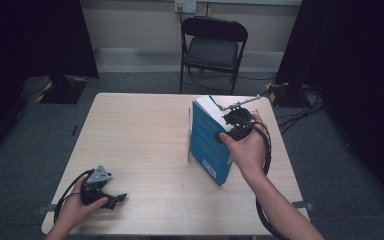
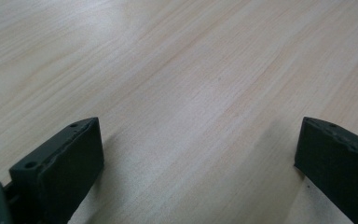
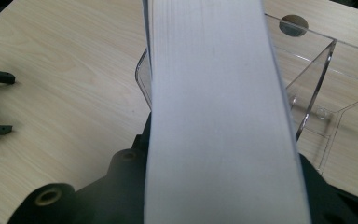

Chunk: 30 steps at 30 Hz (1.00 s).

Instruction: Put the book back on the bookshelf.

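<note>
Room dim, corners near black, light from overhead on the table. High view soft, low detail. Left gripper view: 2 jaws cast soft shadows, slight blur. Right gripper view: book pages close, washed pale, probably out of focus.

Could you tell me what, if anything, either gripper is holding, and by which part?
The right gripper clamps the blue book across its page block, near the fore edge. The left gripper is open on the table, holding nothing.

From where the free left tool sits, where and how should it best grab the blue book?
Probably the lower spine end of the blue book, coming from the person's left. The book stands tilted, the right tool clamps its upper page edge, and the clear stand sits behind, so that near corner is exposed. The left tool is open.
</note>
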Available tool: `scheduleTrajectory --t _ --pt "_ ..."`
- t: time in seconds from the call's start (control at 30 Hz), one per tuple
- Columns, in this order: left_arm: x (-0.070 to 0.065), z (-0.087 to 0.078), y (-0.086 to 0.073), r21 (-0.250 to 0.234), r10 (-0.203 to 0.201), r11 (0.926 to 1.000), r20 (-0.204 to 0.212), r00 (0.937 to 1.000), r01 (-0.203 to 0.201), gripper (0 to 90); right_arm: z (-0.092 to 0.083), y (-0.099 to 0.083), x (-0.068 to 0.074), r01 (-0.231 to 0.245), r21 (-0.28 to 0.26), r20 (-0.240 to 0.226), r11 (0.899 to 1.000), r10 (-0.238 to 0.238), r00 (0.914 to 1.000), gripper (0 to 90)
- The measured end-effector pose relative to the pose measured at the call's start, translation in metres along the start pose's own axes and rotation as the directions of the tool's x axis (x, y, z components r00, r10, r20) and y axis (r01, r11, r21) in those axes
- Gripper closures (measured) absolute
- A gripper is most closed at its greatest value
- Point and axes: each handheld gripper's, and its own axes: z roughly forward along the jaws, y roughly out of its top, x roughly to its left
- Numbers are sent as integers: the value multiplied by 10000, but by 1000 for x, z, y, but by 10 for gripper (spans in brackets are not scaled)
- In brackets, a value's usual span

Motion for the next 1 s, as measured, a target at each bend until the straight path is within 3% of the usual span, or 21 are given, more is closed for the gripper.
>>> scheduleTrajectory --t 0.2,0.33,0.5,0.83,1.0 --pt "0 0 0 2 0 10000 1 10000 0 7 0 1 0 7 21 90 10000 -8 10000 623" --pt "0 0 0 1 -2 10000 0 10000 2 7 1 1 1 -227 -32 180 9997 227 9996 623" --pt "0 0 0 1 -3 10000 1 10000 3 7 5 4 7 -62 -80 334 9999 65 9994 623" --pt "0 0 0 49 11 10000 21 10000 -11 7 17 7 11 -513 -157 753 9986 524 9958 623" --pt "0 0 0 48 11 10000 22 10000 -11 7 20 10 12 -503 -200 917 9985 520 9944 623"
